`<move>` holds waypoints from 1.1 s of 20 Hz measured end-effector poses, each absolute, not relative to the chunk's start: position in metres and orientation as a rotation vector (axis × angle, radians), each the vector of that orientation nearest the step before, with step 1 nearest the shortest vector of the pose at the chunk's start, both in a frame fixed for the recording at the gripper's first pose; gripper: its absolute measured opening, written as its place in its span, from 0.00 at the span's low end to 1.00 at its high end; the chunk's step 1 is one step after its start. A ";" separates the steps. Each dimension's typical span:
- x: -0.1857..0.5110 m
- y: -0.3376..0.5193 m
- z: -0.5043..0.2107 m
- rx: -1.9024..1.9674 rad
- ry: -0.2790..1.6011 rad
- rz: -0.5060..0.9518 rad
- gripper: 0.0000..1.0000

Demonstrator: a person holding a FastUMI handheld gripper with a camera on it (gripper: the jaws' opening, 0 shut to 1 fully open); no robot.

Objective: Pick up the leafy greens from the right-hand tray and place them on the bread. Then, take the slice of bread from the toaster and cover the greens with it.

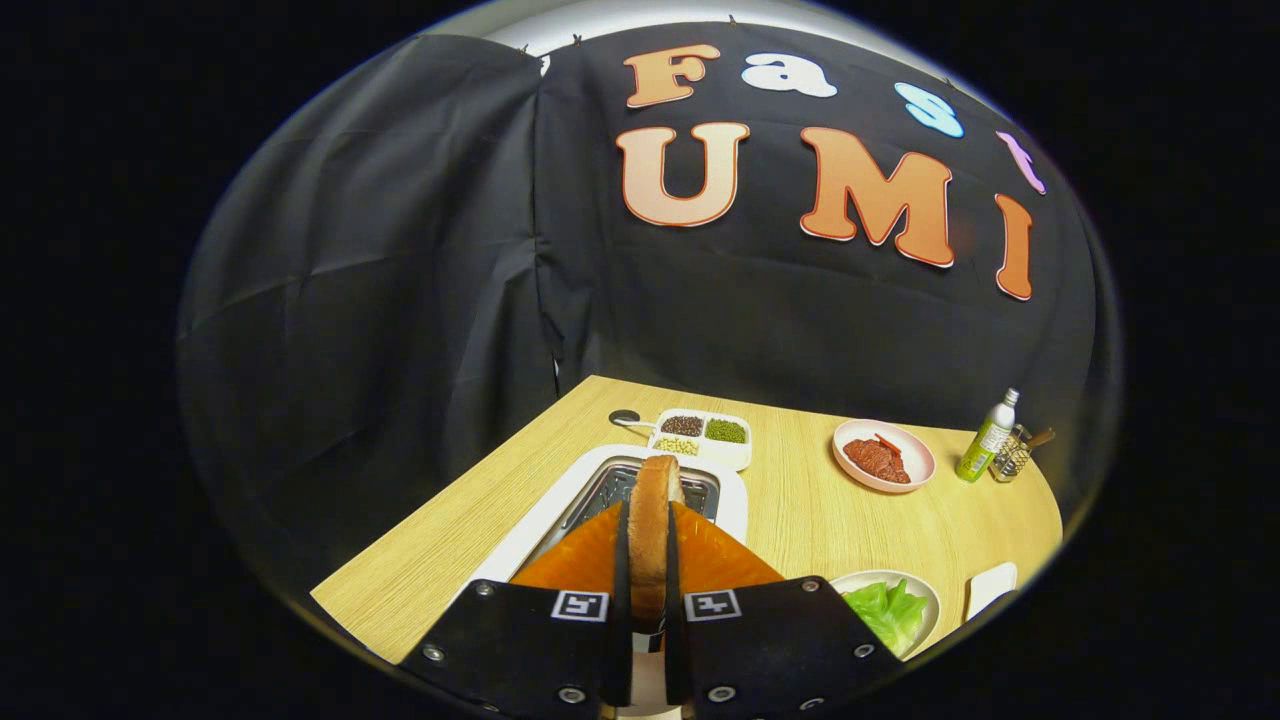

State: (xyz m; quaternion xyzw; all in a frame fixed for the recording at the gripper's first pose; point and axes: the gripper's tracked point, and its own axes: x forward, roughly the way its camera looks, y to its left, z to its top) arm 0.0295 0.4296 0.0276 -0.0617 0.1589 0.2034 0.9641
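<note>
Tongs point(648, 560) clamped on the bread point(652, 520), held edge-up above the toaster point(735, 495).
Greens point(885, 612) lie close by, off to their right.

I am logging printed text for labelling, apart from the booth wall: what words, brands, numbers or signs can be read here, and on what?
None can be read.
Green bottle: label print too small and blurred.
Hand-held gripper, shut on the bread slice: two square black-and-white marker patterns, no words.
</note>
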 end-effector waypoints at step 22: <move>0.014 0.382 0.120 0.101 0.237 0.472 0.06</move>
